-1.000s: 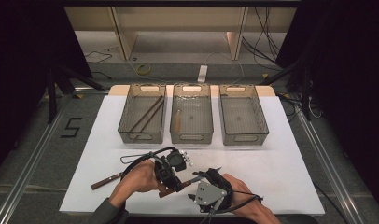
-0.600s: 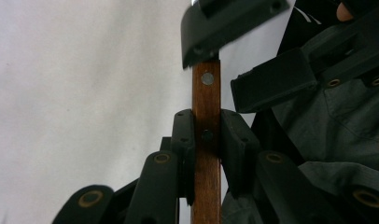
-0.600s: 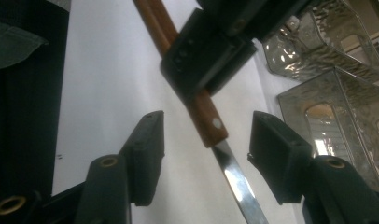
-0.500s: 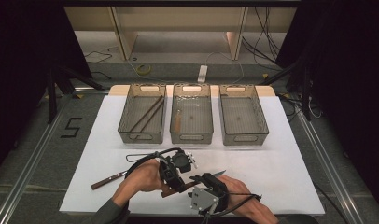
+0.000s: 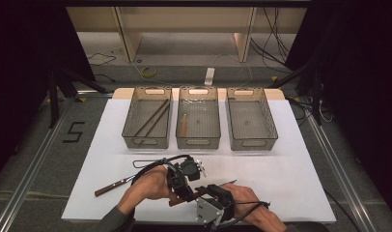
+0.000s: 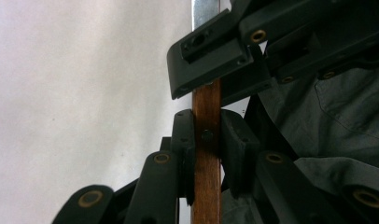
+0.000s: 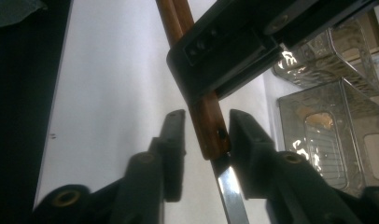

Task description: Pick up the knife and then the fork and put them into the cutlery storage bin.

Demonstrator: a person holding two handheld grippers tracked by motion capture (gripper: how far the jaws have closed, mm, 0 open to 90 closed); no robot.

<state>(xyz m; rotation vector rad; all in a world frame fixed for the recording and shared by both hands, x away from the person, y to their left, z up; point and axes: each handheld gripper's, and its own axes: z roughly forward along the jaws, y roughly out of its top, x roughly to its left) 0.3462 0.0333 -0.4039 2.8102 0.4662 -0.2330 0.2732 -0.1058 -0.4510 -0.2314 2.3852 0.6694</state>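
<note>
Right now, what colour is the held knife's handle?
Reddish-brown wood knife handle, clearest in the left gripper view.

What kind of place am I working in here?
Probably a lab recording station, not a kitchen: a white-covered table on a metal frame, three sorting bins in a row, loose cables on the floor behind.

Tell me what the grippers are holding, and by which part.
The left gripper clamps a knife by its wooden handle. The right gripper's jaws, just closing, flank that handle's blade end.

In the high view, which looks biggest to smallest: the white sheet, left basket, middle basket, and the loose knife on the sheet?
1. White sheet
2. Left basket and middle basket: these look alike, so I can't rank them
3. Loose knife
</note>
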